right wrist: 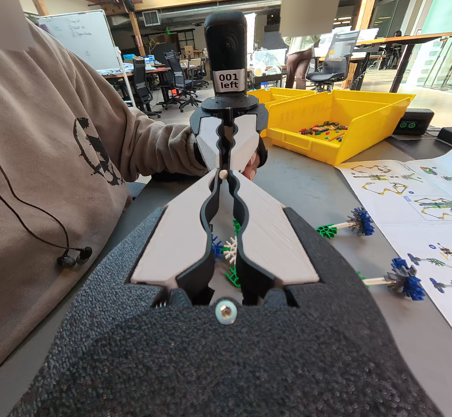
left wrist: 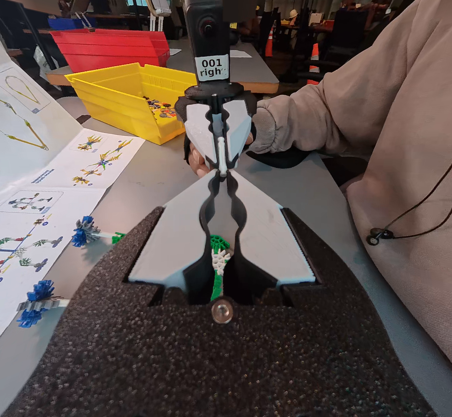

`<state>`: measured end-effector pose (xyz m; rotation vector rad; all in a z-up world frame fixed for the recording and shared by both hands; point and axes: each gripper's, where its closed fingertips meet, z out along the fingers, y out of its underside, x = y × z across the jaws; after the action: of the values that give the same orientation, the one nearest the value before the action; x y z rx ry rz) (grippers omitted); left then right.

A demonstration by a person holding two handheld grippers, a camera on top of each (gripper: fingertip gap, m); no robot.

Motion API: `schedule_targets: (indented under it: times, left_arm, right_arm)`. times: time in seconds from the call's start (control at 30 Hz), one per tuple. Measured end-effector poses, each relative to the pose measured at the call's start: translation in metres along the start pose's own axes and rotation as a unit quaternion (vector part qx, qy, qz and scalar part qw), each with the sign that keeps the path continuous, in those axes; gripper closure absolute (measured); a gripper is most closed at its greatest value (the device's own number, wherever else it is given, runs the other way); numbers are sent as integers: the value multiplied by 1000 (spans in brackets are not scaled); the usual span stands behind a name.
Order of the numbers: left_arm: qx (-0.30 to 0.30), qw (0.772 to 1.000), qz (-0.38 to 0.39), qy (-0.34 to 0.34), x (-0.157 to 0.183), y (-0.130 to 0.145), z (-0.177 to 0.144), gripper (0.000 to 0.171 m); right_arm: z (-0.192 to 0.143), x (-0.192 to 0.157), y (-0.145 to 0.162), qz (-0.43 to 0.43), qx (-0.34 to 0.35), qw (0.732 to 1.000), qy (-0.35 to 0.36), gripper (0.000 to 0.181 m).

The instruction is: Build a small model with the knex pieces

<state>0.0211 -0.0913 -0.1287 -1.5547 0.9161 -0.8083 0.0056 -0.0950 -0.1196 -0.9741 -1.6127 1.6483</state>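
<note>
My left gripper [left wrist: 222,175] and my right gripper [left wrist: 223,164] meet tip to tip above the grey table [left wrist: 151,180]. Both are shut on a short white rod [left wrist: 221,153], which tilts up between the right fingers. In the right wrist view the rod [right wrist: 223,173] shows end-on between my right gripper's tips [right wrist: 223,176], with the left gripper [right wrist: 223,167] just behind it. Below the fingers lies a green and white connector assembly [left wrist: 220,258], which also shows in the right wrist view [right wrist: 231,250].
Two blue and grey connector clusters on white rods [left wrist: 84,231] [left wrist: 36,300] lie by a printed instruction sheet [left wrist: 73,173]. A yellow bin [left wrist: 117,102] of small parts and red bins [left wrist: 105,48] stand behind. The person's beige sleeve [left wrist: 342,111] is at the right. The tips of both grippers are at nearly the same place.
</note>
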Motion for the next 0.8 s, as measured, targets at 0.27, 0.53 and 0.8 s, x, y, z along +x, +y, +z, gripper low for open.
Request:
schedule_targets:
  times: [0.27, 0.53, 0.8]
  left_arm:
    - [-42, 891, 23, -452, -152, -5, -161, 167]
    - [-161, 684, -102, -704, -199, 78, -343, 166]
    - [-154, 695, -97, -695, -200, 76, -334, 167]
  right_arm:
    - [-40, 50, -18, 17, 10, 992, 128, 157]
    - [-56, 81, 12, 17, -65, 978, 197, 133]
    - [-54, 81, 20, 6, -83, 976, 200, 135]
